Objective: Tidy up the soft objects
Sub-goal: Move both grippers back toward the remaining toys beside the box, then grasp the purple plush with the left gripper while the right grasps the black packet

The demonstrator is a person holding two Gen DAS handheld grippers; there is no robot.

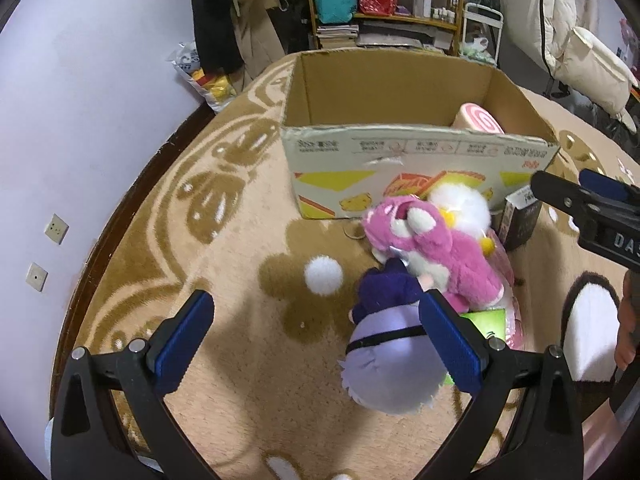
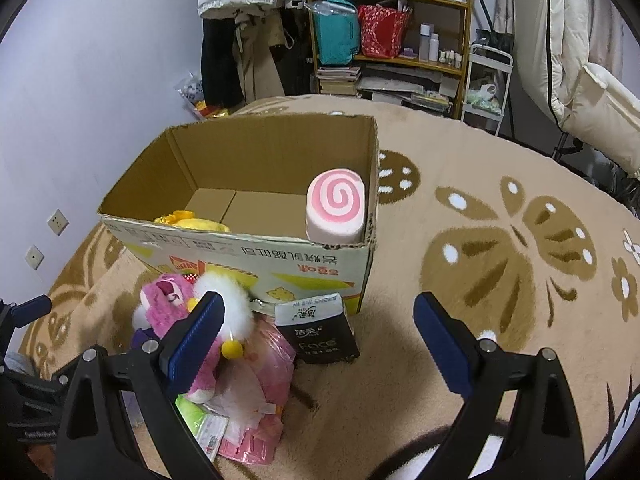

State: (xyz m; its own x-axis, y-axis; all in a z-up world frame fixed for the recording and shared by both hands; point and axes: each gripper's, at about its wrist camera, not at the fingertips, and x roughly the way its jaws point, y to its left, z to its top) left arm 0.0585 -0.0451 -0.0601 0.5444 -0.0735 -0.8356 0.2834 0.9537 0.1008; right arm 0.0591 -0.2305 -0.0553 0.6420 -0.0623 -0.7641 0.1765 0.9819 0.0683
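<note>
I am working on a beige carpet with brown butterfly patterns, a lilac wall at nine o'clock and a cluttered wooden shelf at twelve o'clock. One open cardboard box is sitting on the carpet; inside it one pink swirl-roll cushion is leaning in the three o'clock corner and one yellow plush is lying low at the nine o'clock side.

Just in front of the box a heap is lying: one pink bear plush, one white fluffy plush behind it, one purple doll nearest me, and pink plastic bags underneath. One black tissue pack is standing against the box at the heap's three o'clock side. One white pompom is lying apart at the heap's nine o'clock.

My left tool is hanging wide open, holding nothing, its right finger overlapping the purple doll. My right tool is also gaping wide and empty, its left finger blocking part of the white plush.
</note>
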